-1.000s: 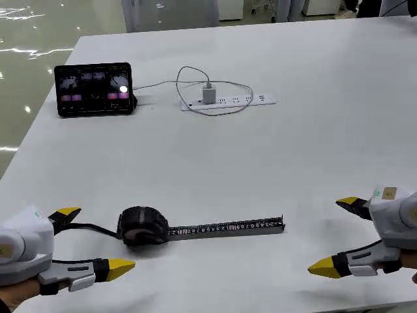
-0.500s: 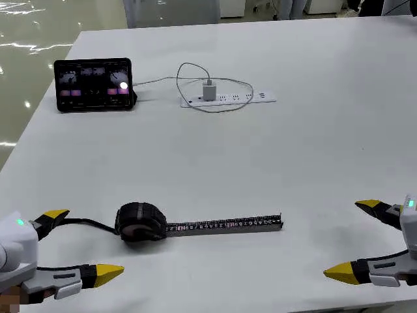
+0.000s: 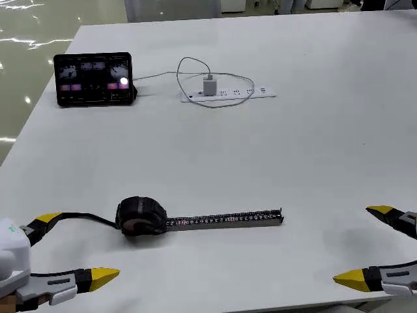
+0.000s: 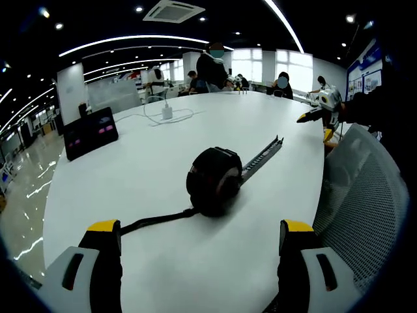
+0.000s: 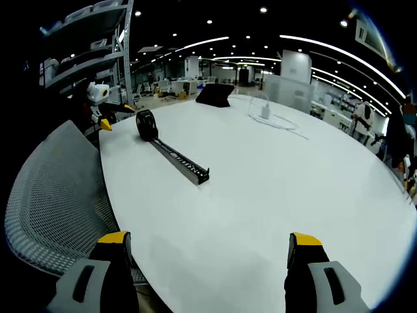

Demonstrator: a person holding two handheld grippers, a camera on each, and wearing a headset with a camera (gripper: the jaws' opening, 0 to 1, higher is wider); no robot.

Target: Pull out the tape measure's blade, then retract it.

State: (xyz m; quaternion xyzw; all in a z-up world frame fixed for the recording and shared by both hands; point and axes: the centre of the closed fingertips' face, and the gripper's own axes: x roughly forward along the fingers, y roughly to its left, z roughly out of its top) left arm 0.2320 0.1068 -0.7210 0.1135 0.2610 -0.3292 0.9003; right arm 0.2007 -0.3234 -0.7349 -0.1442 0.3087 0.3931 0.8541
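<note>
Tongs at the near table edge, both sets spread wide and holding nothing. The left tongs sit just left of the tape measure. The right tongs are well to its right, past the blade tip.

Tape measure: black round case resting on the white table, near the front edge. Blade drawn out of the case to the right, flat on the table, hook end free. Black strap trails left from the case toward the far left jaw; contact unclear.

Beyond the tape measure, far left: dark tablet, propped up, screen lit. Behind the tape measure and slightly right: white power strip with 1 charger plugged in.
</note>
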